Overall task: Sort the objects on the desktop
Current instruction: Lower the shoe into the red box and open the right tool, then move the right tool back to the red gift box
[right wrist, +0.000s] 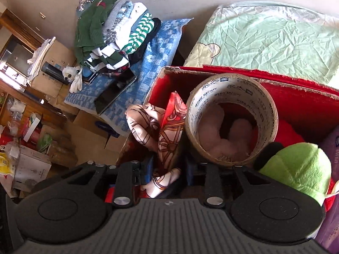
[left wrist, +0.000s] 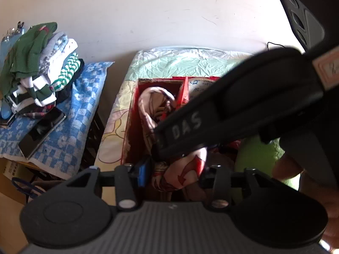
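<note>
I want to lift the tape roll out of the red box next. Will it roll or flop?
The tape roll looks stiff, a thick ring on a cardboard core, so it likely won't flop. It sits tilted against the red box wall and a patterned cloth, so it may roll once freed.

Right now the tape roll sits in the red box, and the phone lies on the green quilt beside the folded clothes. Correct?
Not quite. The tape roll is in the red box, but the phone lies on the blue checkered towel, beside the folded clothes, not on the green quilt. The right wrist view shows this.
</note>
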{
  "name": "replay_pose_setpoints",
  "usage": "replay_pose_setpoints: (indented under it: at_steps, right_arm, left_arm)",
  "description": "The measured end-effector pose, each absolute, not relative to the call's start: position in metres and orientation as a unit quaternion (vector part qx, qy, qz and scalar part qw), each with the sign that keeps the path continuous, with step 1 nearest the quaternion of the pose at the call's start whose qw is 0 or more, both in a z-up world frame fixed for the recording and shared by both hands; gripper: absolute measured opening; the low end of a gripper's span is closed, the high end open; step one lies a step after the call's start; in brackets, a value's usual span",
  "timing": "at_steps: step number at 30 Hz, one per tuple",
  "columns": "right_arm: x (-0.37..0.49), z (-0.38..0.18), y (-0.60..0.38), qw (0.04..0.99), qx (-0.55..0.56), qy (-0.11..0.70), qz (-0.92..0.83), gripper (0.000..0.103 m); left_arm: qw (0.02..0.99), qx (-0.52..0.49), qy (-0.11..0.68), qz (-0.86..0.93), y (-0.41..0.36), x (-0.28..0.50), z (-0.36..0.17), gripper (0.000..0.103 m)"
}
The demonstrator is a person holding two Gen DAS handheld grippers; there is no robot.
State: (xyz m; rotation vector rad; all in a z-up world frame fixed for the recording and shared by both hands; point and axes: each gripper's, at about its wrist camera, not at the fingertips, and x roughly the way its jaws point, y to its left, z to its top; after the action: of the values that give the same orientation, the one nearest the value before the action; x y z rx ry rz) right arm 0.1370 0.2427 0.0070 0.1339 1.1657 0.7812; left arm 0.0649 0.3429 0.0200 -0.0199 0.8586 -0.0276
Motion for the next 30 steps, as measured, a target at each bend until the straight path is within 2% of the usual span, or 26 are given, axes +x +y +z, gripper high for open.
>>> replay_pose_setpoints:
  at_steps: [1,4,10,16,20,21,30]
  right_arm:
    - [0.137,0.007,0.240,0.761,0.067,0.535,0.361,0.031]
    - [0.132,0.018,0.230,0.775,0.083,0.511,0.364,0.035]
    - [0.120,0.038,0.199,0.807,0.121,0.459,0.352,0.037]
    - [0.102,0.052,0.165,0.834,0.142,0.423,0.325,0.036]
    - [0.091,0.065,0.128,0.860,0.136,0.396,0.292,0.036]
    - [0.089,0.067,0.117,0.866,0.135,0.391,0.281,0.036]
    - [0.080,0.046,0.014,0.882,0.158,0.407,0.179,0.040]
  left_arm:
    - [0.910,-0.014,0.414,-0.017,0.344,0.061,0.022,0.064]
    - [0.919,-0.016,0.393,-0.010,0.343,0.051,0.031,0.079]
    - [0.942,-0.006,0.334,-0.002,0.338,0.018,0.060,0.081]
    - [0.946,-0.028,0.321,-0.040,0.312,0.021,0.067,0.081]
    - [0.944,-0.039,0.318,-0.079,0.291,0.026,0.069,0.094]
    - [0.944,-0.037,0.316,-0.090,0.284,0.027,0.070,0.094]
    - [0.932,-0.011,0.315,-0.181,0.197,0.027,0.069,0.094]
